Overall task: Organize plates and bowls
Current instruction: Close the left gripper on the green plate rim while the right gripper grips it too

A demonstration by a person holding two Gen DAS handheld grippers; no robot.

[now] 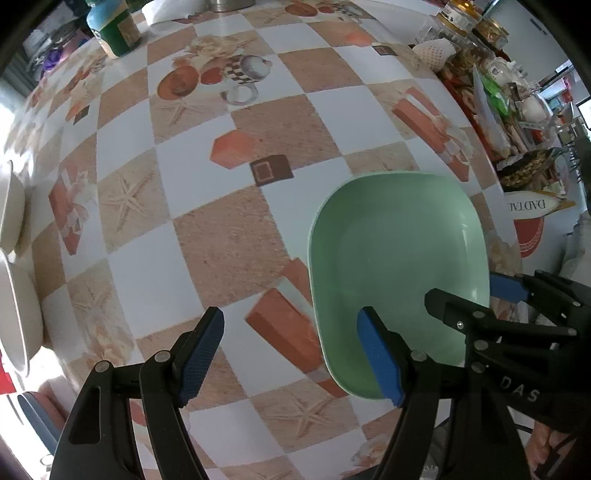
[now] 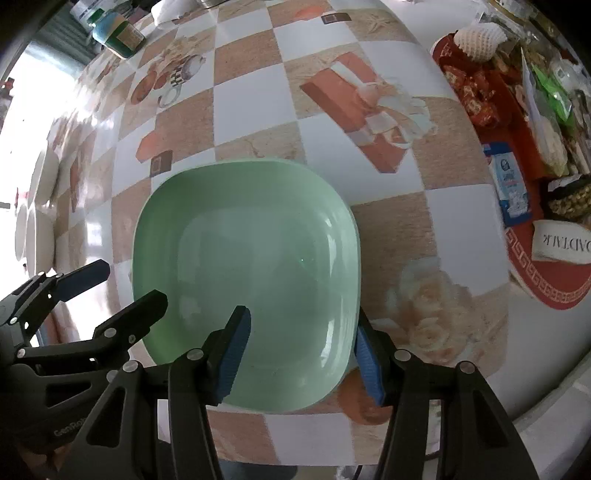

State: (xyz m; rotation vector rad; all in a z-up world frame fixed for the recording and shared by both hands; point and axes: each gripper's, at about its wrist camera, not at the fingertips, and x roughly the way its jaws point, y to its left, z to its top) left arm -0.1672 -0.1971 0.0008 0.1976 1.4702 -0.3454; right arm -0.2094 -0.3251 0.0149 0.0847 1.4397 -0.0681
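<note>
The green square plate (image 2: 247, 280) sits on the desk (image 2: 258, 96), which is covered by a checkered oilcloth printed with starfish, gift boxes and cups. The right hand-held gripper (image 2: 301, 350) points down over the plate's near corner. One blue pad lies inside the plate's well and the other outside the rim, so the rim stands between the fingers; whether the pads actually press it is hard to judge from this angle.

The left hand-held gripper (image 1: 295, 358) hangs released beside the plate, fingers well apart and nothing between them. Its right finger overlaps the plate's edge in the left wrist view, but appears to be above it rather than touching.

White dishes (image 1: 11, 280) sit at the far left edge of the desk, blown out by glare. A green-lidded jar (image 1: 114, 27) stands at the far side. Packaged snacks and a red mat (image 2: 554, 280) crowd the right edge.
</note>
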